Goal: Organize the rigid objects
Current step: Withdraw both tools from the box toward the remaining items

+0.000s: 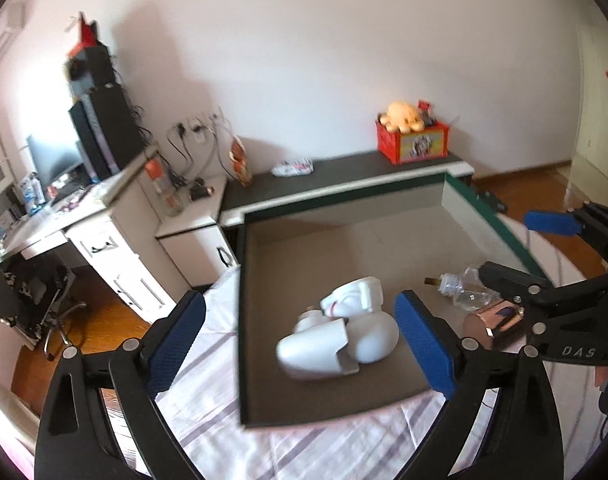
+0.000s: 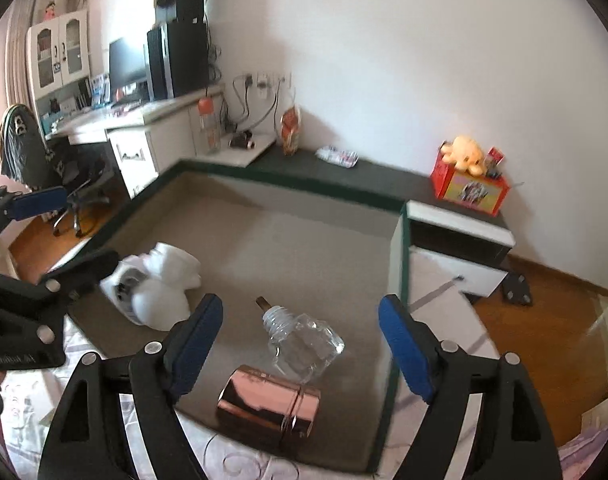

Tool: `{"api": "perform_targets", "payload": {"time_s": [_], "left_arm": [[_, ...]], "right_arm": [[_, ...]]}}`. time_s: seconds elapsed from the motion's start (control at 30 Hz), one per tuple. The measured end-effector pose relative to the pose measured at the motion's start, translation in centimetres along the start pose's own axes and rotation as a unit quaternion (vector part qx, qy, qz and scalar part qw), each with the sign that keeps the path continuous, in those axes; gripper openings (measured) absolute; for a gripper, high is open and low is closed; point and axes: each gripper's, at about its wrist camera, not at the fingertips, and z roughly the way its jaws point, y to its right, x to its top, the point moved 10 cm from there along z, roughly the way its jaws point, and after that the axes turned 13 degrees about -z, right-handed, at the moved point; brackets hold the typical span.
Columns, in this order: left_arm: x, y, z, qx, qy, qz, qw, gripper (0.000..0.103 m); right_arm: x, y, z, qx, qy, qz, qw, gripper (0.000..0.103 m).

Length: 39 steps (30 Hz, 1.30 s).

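A shallow box with a green rim and a grey floor lies on the bed. Inside it rest white plastic pieces, a clear glass bottle on its side, and a rose-gold cylinder. My left gripper hovers open above the white pieces, touching none of them. Over the bottle and the cylinder my right gripper is open, its blue pads clear of both.
The box sits on a striped sheet. Behind it runs a low dark bench with a red toy box and a plush on top. A white desk, a monitor and an office chair stand at the left.
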Motion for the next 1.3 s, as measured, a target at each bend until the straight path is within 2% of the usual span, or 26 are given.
{"api": "perform_targets", "payload": {"time_s": [0.07,0.2,0.37,0.5,0.53,0.57,0.73,0.87,1.03,1.3], "left_arm": [[0.3,-0.7,-2.5,0.005,0.024,-0.007,0.9997,0.102],[0.2,-2.0,-8.2,0.009,0.068,-0.020,0.9975,0.103],[-1.6,-3.5,-15.0,0.021,0.115,-0.040,0.9923,0.103],[-4.0,-4.2,-18.4,0.029,0.122,-0.040,0.9913,0.103],[-4.7,-4.4,-19.4,0.028,0.124,-0.040,0.9910,0.103],[-5.2,-4.5,-20.0,0.031,0.123,-0.041,0.9911,0.103],[-7.5,-4.5,-23.6,0.025,0.133,-0.032,0.9903,0.103],[-9.0,-4.6,-25.8,0.020,0.138,-0.031,0.9898,0.103],[-10.9,-5.1,-27.6,0.015,0.140,-0.036,0.9894,0.103],[-13.4,-5.8,-27.7,0.019,0.120,-0.034,0.9920,0.103]], "right_arm": [[0.3,0.0,-2.3,-0.008,0.019,0.004,1.000,0.084],[0.1,-0.4,-7.4,-0.026,0.052,0.009,0.998,0.084],[-1.2,-2.2,-13.8,-0.037,0.090,0.017,0.995,0.085],[-2.5,-4.0,-18.6,-0.041,0.123,0.022,0.991,0.087],[-2.9,-4.4,-19.8,-0.044,0.131,0.024,0.990,0.098],[-3.3,-4.8,-20.7,-0.046,0.138,0.024,0.989,0.103],[-5.2,-6.5,-25.1,-0.072,0.161,0.028,0.984,0.103],[-6.9,-7.5,-27.9,-0.083,0.177,0.040,0.980,0.103],[-9.2,-8.4,-29.9,-0.093,0.173,0.048,0.979,0.103],[-12.4,-8.7,-29.3,-0.096,0.141,0.058,0.984,0.103]]}}
